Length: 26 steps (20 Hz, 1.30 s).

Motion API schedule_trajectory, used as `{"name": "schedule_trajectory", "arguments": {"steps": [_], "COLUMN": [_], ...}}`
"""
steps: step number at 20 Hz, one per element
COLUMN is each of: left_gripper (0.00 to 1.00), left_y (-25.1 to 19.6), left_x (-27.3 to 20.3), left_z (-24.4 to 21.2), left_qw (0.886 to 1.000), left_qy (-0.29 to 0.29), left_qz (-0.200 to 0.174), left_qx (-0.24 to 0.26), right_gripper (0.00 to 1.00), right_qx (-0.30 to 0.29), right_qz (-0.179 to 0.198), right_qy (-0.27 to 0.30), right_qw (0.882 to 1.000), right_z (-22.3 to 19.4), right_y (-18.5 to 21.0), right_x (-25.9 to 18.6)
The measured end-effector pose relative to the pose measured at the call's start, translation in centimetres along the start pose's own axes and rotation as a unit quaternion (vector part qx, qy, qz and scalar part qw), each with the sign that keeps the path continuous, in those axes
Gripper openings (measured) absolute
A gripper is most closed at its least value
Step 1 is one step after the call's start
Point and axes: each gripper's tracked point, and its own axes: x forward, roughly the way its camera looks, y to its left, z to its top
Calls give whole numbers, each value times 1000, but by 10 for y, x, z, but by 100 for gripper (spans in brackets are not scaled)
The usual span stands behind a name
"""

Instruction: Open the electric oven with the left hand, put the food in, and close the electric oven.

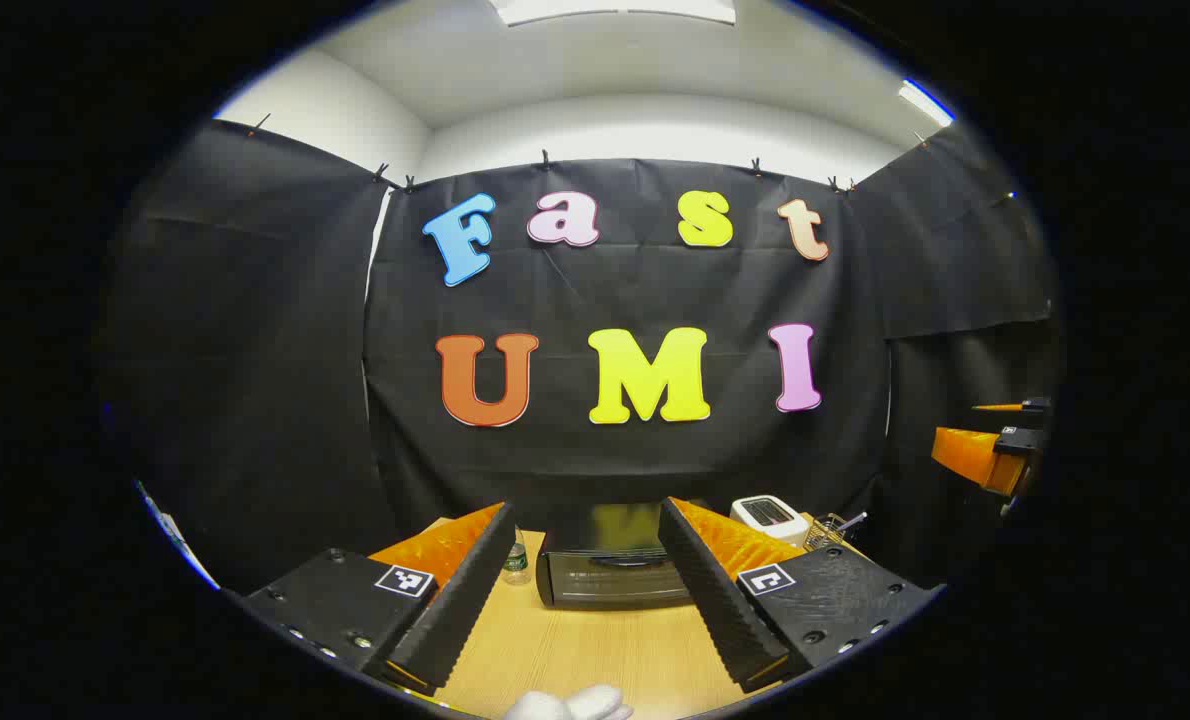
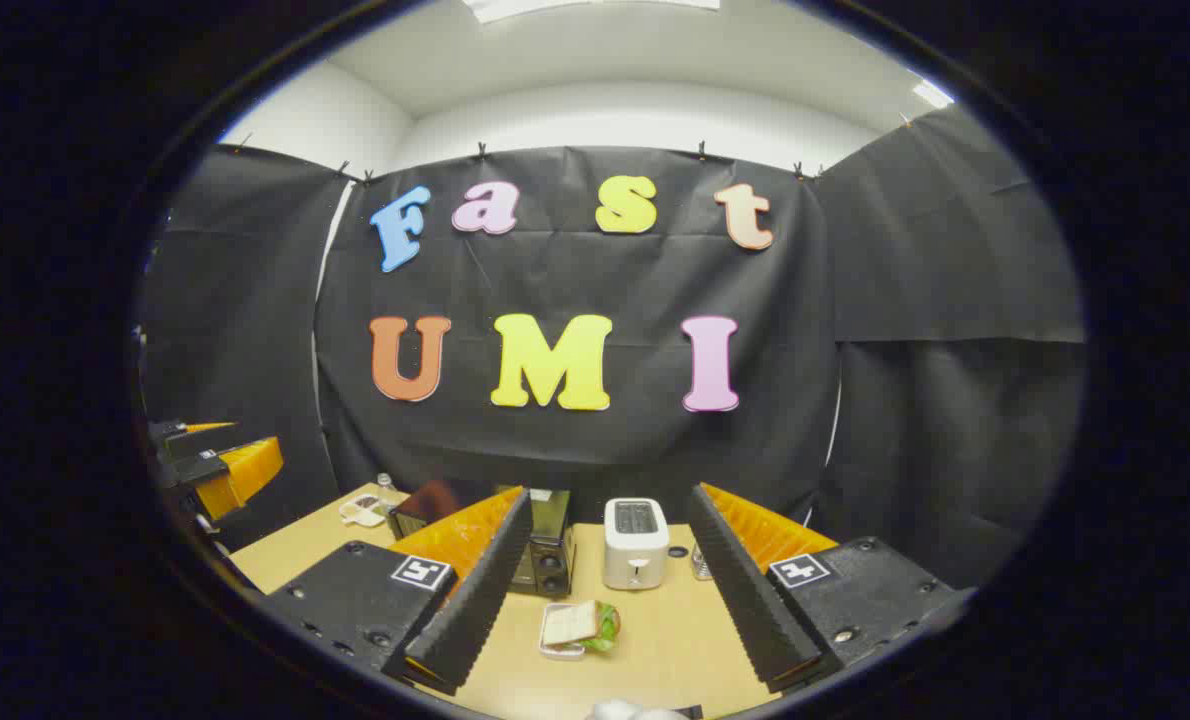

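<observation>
The black electric oven [image 1: 610, 578] stands at the back of the wooden table [image 1: 595, 650] with its door closed and a handle across the front. My left gripper [image 1: 590, 590] hovers in front of it, open and holding nothing. In the right gripper view the oven [image 2: 545, 545] sits left of centre, partly behind my left-hand finger. A sandwich on a small white plate [image 2: 577, 628] lies on the table between the fingers of my right gripper [image 2: 605, 600], which is open and raised above the table. The other gripper [image 2: 217, 465] shows at the far left of that view.
A white toaster [image 2: 635, 543] stands right of the oven, with a small wire rack [image 1: 827, 530] beside it. A water bottle [image 1: 517, 560] sits left of the oven, and a small clear container [image 2: 363, 510] lies near the table's left edge. A white glove [image 1: 570, 704] shows at the bottom.
</observation>
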Motion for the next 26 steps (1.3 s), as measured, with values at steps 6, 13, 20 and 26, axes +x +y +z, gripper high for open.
{"name": "schedule_trajectory", "arguments": {"steps": [6, 13, 20, 26], "left_gripper": [95, 95, 95, 95], "left_y": [-1, -11, -26, -55], "left_x": [6, 19, 64, 140], "left_z": [6, 7, -17, -71], "left_qw": [1000, 1000, 1000, 999], "left_qy": [-10, -17, -8, 26], "left_qz": [8, -2, -16, -30], "left_qx": [0, 4, 0, -4], "right_gripper": [100, 91, 100, 90], "right_qx": [5, -1, -6, -21], "right_qz": [7, -5, -20, -48], "right_qy": [-38, -12, 1, 24], "right_qw": [999, 1000, 1000, 998], "right_z": [20, 5, -5, -17], "right_y": [-3, -9, -21, -51], "right_x": [0, 14, 25, 34]}}
